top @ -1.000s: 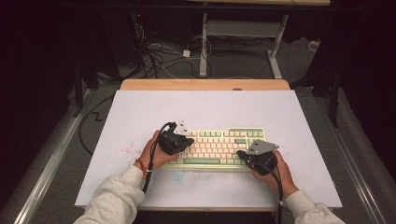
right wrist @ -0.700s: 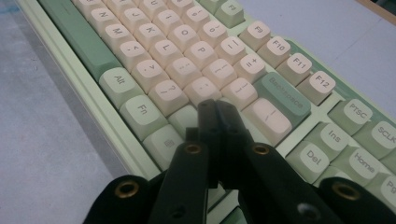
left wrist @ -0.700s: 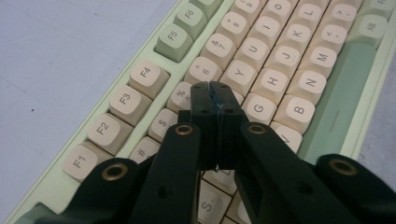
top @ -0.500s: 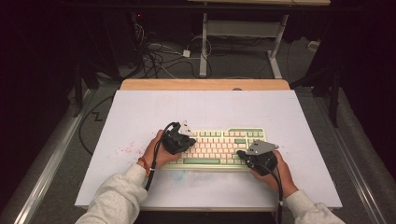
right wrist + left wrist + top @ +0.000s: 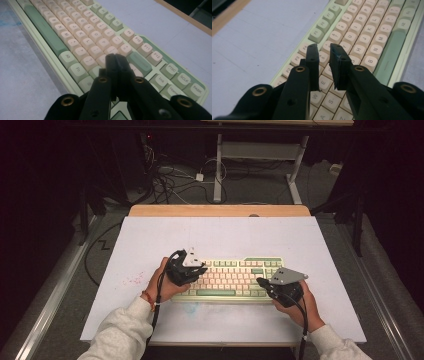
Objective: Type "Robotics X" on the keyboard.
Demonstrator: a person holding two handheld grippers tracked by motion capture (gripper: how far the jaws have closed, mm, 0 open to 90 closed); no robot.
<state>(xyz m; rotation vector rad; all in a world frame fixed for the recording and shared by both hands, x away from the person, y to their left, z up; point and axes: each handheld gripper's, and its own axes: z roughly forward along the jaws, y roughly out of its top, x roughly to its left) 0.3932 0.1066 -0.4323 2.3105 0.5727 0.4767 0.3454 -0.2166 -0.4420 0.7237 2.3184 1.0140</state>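
A pale green keyboard (image 5: 230,277) with cream keys lies on the white mat near the front of the table. My left gripper (image 5: 200,269) hovers over its left end, above the letter keys (image 5: 367,37). Its jaws (image 5: 323,48) have just been opening and stand a narrow gap apart with nothing between them. My right gripper (image 5: 260,281) is over the keyboard's right end. In the right gripper view its jaws (image 5: 115,56) are pressed together, empty, pointing at the keys (image 5: 75,32) near the backspace row.
The white mat (image 5: 220,237) covers the table, with a wooden strip (image 5: 220,210) at its far edge. Faint pink marks (image 5: 135,280) stain the mat left of the keyboard. Cables (image 5: 170,177) and a metal stand (image 5: 260,155) sit on the floor beyond.
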